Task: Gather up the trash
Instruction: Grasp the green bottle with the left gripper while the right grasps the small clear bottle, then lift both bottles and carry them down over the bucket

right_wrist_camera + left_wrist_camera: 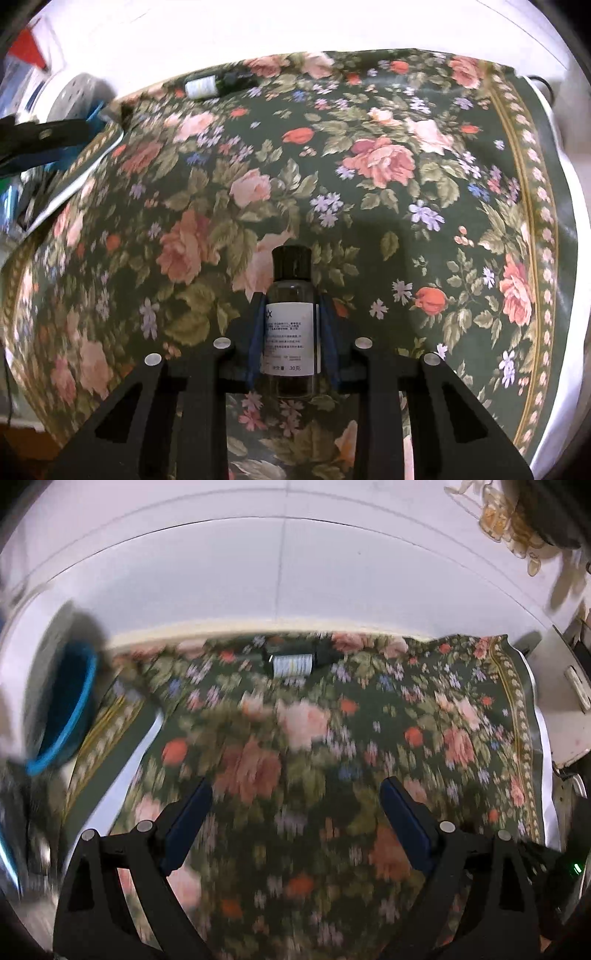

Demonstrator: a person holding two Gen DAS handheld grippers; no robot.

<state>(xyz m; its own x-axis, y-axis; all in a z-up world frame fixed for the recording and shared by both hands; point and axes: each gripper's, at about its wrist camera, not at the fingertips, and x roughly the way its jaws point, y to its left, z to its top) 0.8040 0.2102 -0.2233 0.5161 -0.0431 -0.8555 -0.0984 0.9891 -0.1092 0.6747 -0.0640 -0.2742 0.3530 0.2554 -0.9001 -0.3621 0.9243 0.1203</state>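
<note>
A small clear bottle [291, 332] with a black cap and a white printed label lies on the floral tablecloth [388, 162]. My right gripper [291, 299] is shut on it, its blue pads [255, 332] pressing the bottle's two sides. A second bottle [207, 86] with a white label lies on its side near the cloth's far edge, also seen in the blurred left wrist view as the second bottle [291, 662]. My left gripper [295, 786] hangs open over the middle of the cloth with nothing between its fingers.
A dark bin with a blue rim [66, 709] stands off the table's left edge on the white tiled floor [280, 572]. Amber plastic clutter [498, 517] lies at the far right. A white appliance [576, 686] sits just past the cloth's right edge.
</note>
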